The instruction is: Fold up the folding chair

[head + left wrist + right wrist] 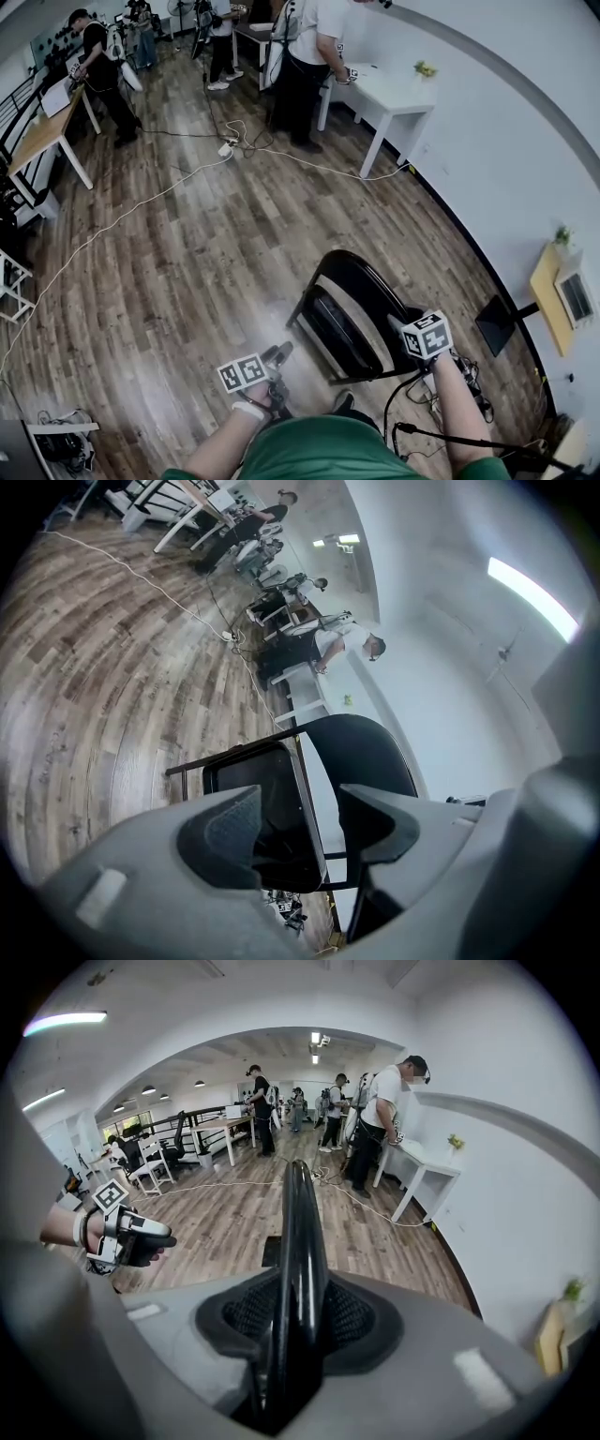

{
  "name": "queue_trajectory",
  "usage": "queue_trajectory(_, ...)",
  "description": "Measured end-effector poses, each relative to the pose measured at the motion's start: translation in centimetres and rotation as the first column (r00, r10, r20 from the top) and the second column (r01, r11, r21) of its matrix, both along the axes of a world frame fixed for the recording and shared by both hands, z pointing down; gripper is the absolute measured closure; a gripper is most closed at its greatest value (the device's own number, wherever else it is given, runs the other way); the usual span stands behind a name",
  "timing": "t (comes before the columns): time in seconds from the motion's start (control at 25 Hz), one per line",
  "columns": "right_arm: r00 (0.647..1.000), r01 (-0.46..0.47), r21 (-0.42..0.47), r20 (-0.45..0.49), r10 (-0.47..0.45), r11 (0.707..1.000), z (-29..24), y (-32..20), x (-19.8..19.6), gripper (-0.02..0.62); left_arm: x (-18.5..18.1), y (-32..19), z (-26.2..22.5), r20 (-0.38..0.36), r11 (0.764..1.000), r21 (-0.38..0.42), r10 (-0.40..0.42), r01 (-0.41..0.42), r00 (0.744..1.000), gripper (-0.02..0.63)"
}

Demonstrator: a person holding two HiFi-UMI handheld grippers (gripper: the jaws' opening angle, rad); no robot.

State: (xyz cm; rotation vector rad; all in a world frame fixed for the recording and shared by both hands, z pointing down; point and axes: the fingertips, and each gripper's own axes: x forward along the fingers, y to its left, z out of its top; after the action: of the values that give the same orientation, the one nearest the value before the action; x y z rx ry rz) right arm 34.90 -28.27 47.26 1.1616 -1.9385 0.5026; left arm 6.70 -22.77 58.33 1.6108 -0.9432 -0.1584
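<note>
A black folding chair (352, 314) stands on the wood floor just in front of me, its seat tilted up toward the curved backrest. My right gripper (410, 330) is at the backrest's right side. In the right gripper view it (298, 1321) is shut on the thin edge of the backrest (300, 1232), which runs straight up between the pads. My left gripper (279, 354) hovers off the chair's near left corner. In the left gripper view it (300, 822) is open with nothing between the pads; the seat (272, 808) and backrest (361, 752) lie beyond.
A curved white wall (506, 159) runs close along the right. A white table (394, 94) and several people stand at the back, a wooden desk (42, 131) at the left. Cables (141, 206) cross the floor. A stand's legs and wires (441, 412) lie beside the chair.
</note>
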Motion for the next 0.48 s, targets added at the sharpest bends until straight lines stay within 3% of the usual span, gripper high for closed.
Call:
queue_trajectory(0.4,1.000,0.006,0.003,-0.002,-0.006,1.000,-0.2,0.2,0.0,0.457,-1.0,-0.4,-2.1,0.040,0.995,0.092,0.020,-0.024,0.999,0.347)
queue_trajectory(0.48,1.000,0.006,0.005,-0.002,-0.006,1.000,-0.2,0.1,-0.1,0.457,-1.2,-0.8,-3.0,0.075,0.989,0.144,0.033,-0.043,0.997,0.433)
